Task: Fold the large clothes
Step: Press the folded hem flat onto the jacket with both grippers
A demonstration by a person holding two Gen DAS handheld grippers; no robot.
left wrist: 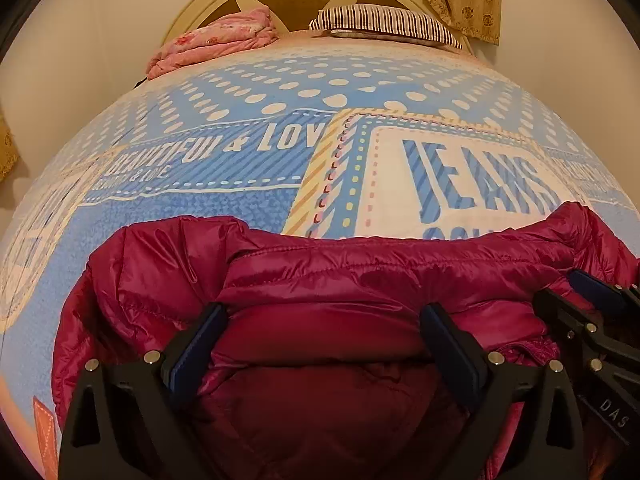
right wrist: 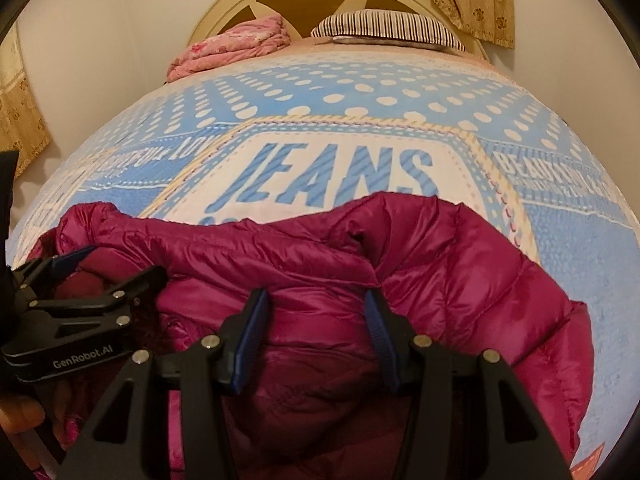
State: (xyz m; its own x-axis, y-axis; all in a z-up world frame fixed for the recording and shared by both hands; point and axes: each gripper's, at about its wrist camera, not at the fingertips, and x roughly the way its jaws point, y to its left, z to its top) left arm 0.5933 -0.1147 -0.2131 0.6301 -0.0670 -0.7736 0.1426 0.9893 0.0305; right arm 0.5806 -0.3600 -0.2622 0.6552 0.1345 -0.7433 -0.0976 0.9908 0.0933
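Our shiny magenta quilted down jacket lies bunched near the foot of the bed, on the blue-and-white printed bedspread with its big "JEANS" lettering. A thick fold of it is doubled over toward us, with a puffy sleeve or side panel spilling out on either side.

Our left gripper has its jaws spread wide, straddling the rolled edge of the fold; the fabric bulges between the blue pads, but we cannot see them pressing it. Our right gripper stands about half spread, its pads to either side of a ridge of jacket, again with no clear pinch. The two tools sit close side by side over the same fold.

To do this step well, we judge that we should close each gripper on the whole thickness of the fold, not just the slippery outer shell, since this fabric will slide and the down will spring back. We should take hold well apart along the edge, move both hands evenly, and press the air out as we lay the fold flat.

Farther off, a crumpled pink floral quilt and a striped pillow rest against the cream round headboard, well apart from our work.
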